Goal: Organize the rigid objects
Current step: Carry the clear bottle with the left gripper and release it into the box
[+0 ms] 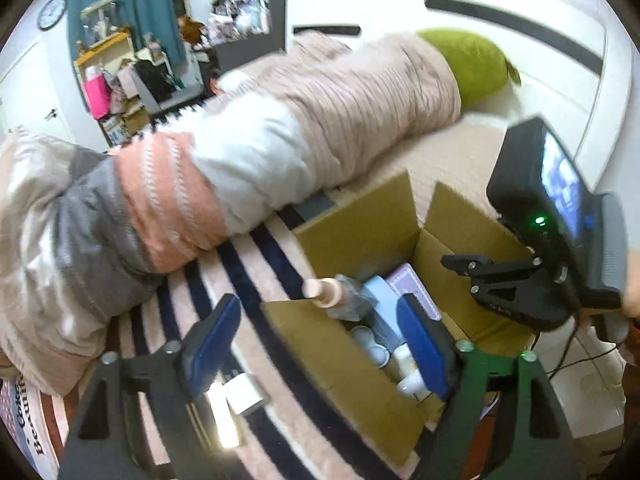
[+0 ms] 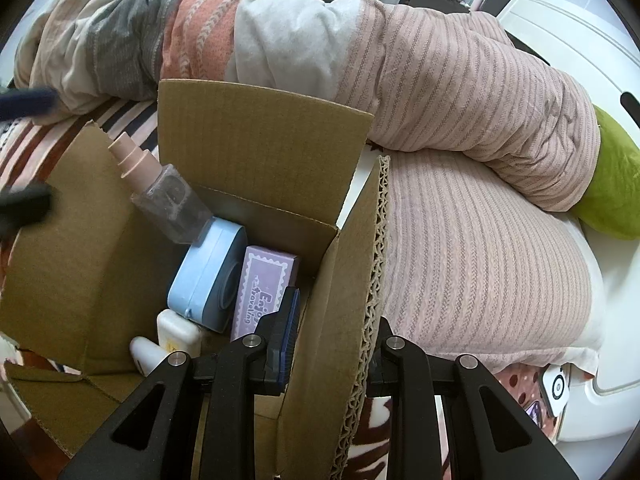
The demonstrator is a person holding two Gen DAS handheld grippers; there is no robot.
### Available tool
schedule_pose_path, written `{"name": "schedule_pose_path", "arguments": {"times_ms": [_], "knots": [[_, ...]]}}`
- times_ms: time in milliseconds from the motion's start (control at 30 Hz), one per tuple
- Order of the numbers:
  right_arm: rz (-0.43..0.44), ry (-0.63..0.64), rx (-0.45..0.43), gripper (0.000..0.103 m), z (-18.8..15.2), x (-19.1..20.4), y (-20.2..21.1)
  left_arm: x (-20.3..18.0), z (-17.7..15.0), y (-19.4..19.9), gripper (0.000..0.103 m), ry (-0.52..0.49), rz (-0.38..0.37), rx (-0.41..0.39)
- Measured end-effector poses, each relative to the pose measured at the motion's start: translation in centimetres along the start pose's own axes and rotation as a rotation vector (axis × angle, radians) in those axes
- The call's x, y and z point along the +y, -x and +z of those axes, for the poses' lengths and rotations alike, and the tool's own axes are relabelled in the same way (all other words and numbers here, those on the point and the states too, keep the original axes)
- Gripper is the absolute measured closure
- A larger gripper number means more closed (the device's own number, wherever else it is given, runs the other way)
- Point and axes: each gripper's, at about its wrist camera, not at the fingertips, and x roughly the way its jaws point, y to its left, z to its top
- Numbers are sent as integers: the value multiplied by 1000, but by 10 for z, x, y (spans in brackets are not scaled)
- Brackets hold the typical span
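Open cardboard box on a bed, holding a clear bottle leaning against its far-left flap, a blue case and a purple box beside it, with the right gripper clamping the box's right flap.

Striped blanket carries box — rolled quilt.

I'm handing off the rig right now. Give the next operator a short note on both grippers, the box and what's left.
Left gripper: open, empty, over the near flap.
Right gripper: straddles the cardboard box's right flap; whether it pinches, unclear.
In the box: clear bottle leaning, blue case, purple box, small white containers.
Left: a white block lies on the striped blanket outside.
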Motion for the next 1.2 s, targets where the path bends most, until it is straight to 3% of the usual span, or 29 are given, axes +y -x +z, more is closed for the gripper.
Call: {"name": "schedule_pose_path", "arguments": {"times_ms": [133,267,433,567,600,733,800,933,1067,1133,1200], "knots": [[-4,1,5,83,1,1,-1,18,-11,21,24,23,36,-42],[-10,5,8,83,2,3,-1,9,-12,7,27,-34,54,-30],[-4,5,2,83,1,2,-1,-10,-2,-51,58,-33,3,54],[11,1,-6,83,-1,-1,0,-14,5,-79,68,-20,2,76],[15,0,-8,83,-1,-2,0,-15,7,-82,78,-18,4,78],[28,-5,-13,83,-1,-4,0,-26,8,-82,81,-75,16,88],[36,-7,-16,83,-1,-5,0,-33,7,-78,91,-94,-44,101],[34,0,-15,83,-1,-2,1,-50,1,-76,91,-172,-59,129],[34,-1,-15,83,-1,-2,1,-57,0,-77,90,-183,-47,133],[36,-3,-14,83,-1,-2,1,-54,2,-71,69,-170,-46,117],[32,-1,-11,83,-1,-2,1,-47,4,-63,60,-150,-44,90]]}}
